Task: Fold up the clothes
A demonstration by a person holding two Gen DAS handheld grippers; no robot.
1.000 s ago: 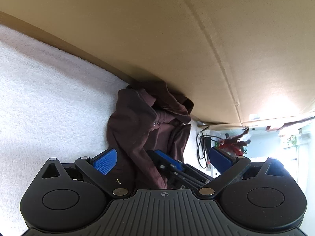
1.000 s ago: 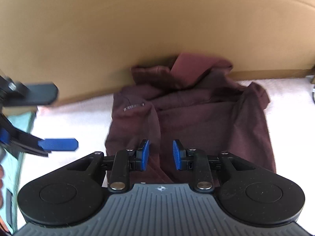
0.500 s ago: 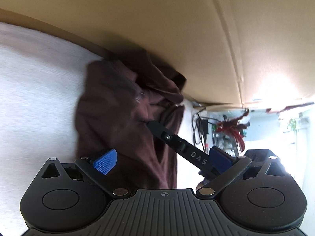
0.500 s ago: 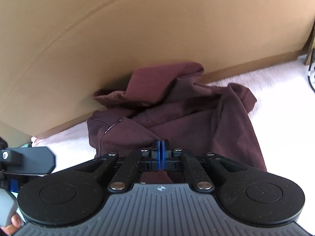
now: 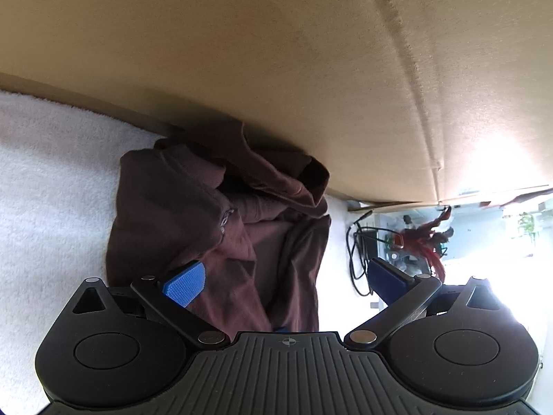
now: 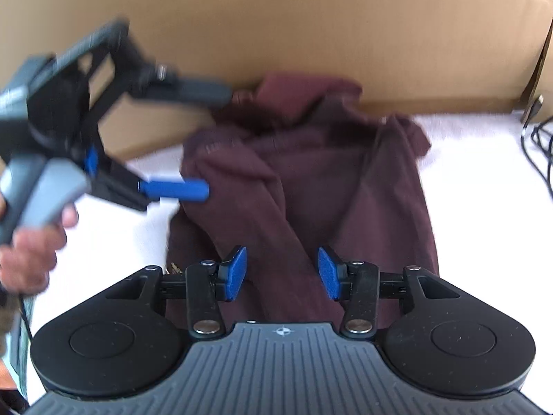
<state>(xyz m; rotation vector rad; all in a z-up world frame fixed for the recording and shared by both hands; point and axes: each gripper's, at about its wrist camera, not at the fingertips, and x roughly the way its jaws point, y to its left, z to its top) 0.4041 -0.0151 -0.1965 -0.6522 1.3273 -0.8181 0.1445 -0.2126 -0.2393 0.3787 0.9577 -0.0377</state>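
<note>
A dark maroon garment [image 5: 214, 228] lies crumpled on the white towel [image 5: 52, 180], bunched against the cardboard wall. My left gripper [image 5: 285, 283] stands wide open over its near part, one blue pad [image 5: 183, 285] above the cloth and the other off its right edge. In the right wrist view the garment [image 6: 311, 180] spreads below my right gripper [image 6: 281, 273]. Its jaws are opening, with cloth beneath the gap and neither pad pressing it. The left gripper [image 6: 217, 141], held by a hand [image 6: 31, 252], reaches the garment's left edge with its jaws apart.
A tall cardboard wall [image 5: 276, 69] backs the towel. Black cables [image 5: 359, 242] hang past the towel's right edge, also seen as cables [image 6: 539, 145] in the right wrist view. White towel [image 6: 114, 228] lies bare left of the garment.
My right gripper closed fully, then opened again, and drew back out of the left wrist view. The left gripper swung in to the garment's left edge. The garment shifted slightly.
</note>
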